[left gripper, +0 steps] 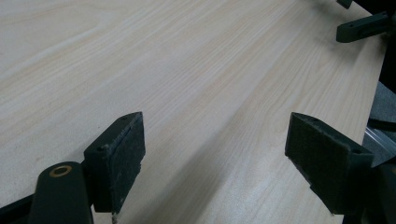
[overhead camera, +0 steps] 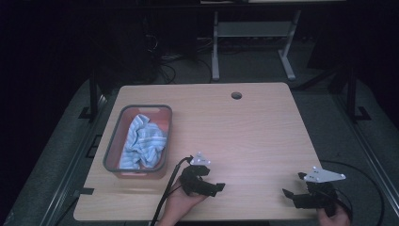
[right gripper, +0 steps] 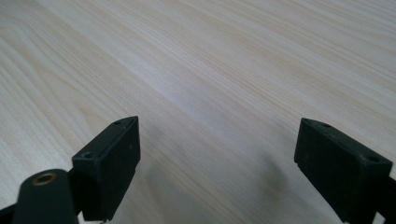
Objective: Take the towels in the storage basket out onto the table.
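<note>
My left gripper (overhead camera: 214,181) rests low over the wooden table (overhead camera: 244,132) near its front edge, held by a hand and pointing right. In the left gripper view its jaws stand wide apart over bare wood (left gripper: 187,60), so the left gripper (left gripper: 217,154) is open with nothing between them. My right gripper (overhead camera: 294,184) sits at the front right corner, pointing left toward the other one. In its own view the right gripper (right gripper: 215,158) is open too, over bare wood (right gripper: 210,56). The right gripper's jaw tips (left gripper: 362,28) show far off in the left gripper view.
A grey-rimmed pink basket (overhead camera: 141,107) stands on the table's left side and holds a crumpled blue-and-white striped cloth (overhead camera: 143,141). A round cable hole (overhead camera: 236,95) sits near the far edge. Another desk's frame (overhead camera: 254,28) and floor cables lie beyond.
</note>
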